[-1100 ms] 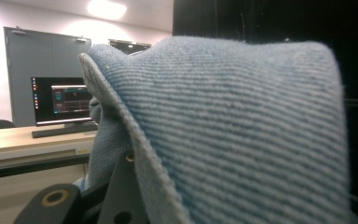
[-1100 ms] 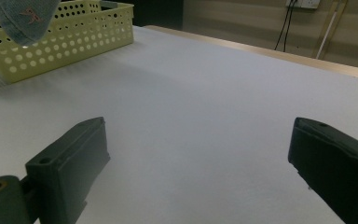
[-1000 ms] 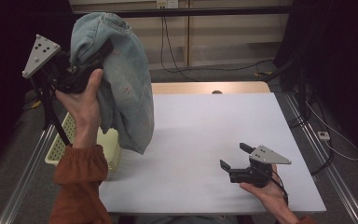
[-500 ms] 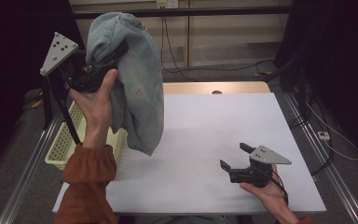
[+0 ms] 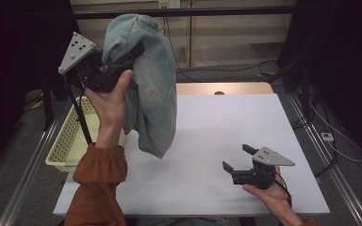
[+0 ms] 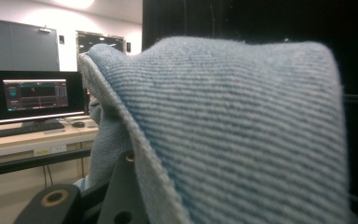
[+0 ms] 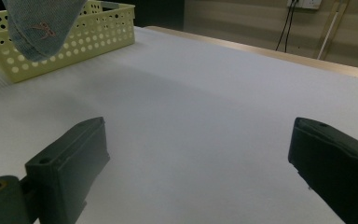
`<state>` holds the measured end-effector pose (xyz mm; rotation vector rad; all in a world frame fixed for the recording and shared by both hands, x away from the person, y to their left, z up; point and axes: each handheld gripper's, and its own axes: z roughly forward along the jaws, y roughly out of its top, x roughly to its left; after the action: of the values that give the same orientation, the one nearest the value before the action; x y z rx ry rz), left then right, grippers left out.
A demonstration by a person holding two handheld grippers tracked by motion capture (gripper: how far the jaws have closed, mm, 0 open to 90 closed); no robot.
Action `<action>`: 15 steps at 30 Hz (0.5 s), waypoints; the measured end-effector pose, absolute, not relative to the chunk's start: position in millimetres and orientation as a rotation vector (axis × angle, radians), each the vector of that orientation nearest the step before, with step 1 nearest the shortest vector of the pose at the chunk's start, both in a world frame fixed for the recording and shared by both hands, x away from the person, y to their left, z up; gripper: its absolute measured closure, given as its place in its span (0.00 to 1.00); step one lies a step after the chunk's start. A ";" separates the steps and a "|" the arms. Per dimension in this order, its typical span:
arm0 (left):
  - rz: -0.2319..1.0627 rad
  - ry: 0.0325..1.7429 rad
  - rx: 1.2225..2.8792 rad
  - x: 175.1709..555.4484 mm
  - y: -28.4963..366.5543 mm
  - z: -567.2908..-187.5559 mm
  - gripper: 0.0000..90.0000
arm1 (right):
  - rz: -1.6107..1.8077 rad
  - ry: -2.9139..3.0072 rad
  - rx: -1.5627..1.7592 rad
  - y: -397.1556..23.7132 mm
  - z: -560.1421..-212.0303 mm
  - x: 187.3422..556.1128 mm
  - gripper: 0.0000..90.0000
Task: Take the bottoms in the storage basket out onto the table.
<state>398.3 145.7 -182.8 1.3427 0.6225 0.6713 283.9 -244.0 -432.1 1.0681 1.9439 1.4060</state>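
Denim garment (image 5: 148, 89) is hanging clamped in the left gripper (image 5: 122, 59), now drifting from basket (image 5: 68, 141) toward table (image 5: 226, 127); right gripper (image 5: 238, 160) is idling, jaws apart.

The denim garment (image 5: 151, 89) is pale, washed-blue twill with small reddish marks scattered over it. It is bunched at its top, where the left tool (image 5: 122, 61) clamps it, and from there it hangs down in loose folds just beside that tool, its lowest tip in the air above the worktop (image 5: 226, 136). In the left tool's own view the cloth (image 6: 242, 135) drapes over the jaws, a stitched hem running down across it. From the right tool (image 5: 238, 160), well apart, 1 hanging corner (image 7: 39, 28) shows.
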 end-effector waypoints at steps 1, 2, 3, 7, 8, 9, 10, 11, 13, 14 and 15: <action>0.667 0.621 1.348 399.7 142.6 -183.6 0.72 | 1.406 1.943 1.069 -244.1 -432.2 284.0 0.05; 0.667 0.621 1.348 399.7 142.6 -183.6 0.72 | 1.403 1.943 1.071 -244.1 -432.1 284.0 0.05; 0.660 0.617 1.354 400.6 139.1 -184.4 0.72 | 1.405 1.943 1.070 -243.9 -432.1 284.1 0.05; 0.653 0.611 1.367 401.6 134.5 -185.8 0.72 | 1.404 1.945 1.066 -243.2 -432.0 284.0 0.05; 0.647 0.613 1.364 401.8 132.8 -186.4 0.72 | 1.405 1.945 1.065 -243.2 -432.1 284.0 0.05; 0.646 0.610 1.367 402.0 131.6 -186.8 0.72 | 1.405 1.945 1.067 -243.2 -432.1 284.0 0.05; 0.642 0.610 1.366 402.2 129.9 -187.2 0.72 | 1.404 1.945 1.068 -243.3 -432.0 283.9 0.05; 0.640 0.608 1.369 402.2 128.7 -187.5 0.72 | 1.404 1.945 1.068 -243.3 -432.0 283.9 0.05; 0.639 0.602 1.379 402.5 125.4 -188.2 0.72 | 1.405 1.945 1.067 -243.3 -432.0 283.9 0.05; 0.637 0.599 1.378 402.5 123.3 -188.7 0.72 | 1.406 1.946 1.065 -243.2 -432.1 284.0 0.05; 0.636 0.597 1.383 402.6 121.7 -189.1 0.72 | 1.406 1.945 1.066 -243.3 -432.1 284.0 0.05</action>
<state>402.6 121.7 -189.1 1.3834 0.5971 0.6363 284.0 -243.3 -432.1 1.0664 1.9448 1.4060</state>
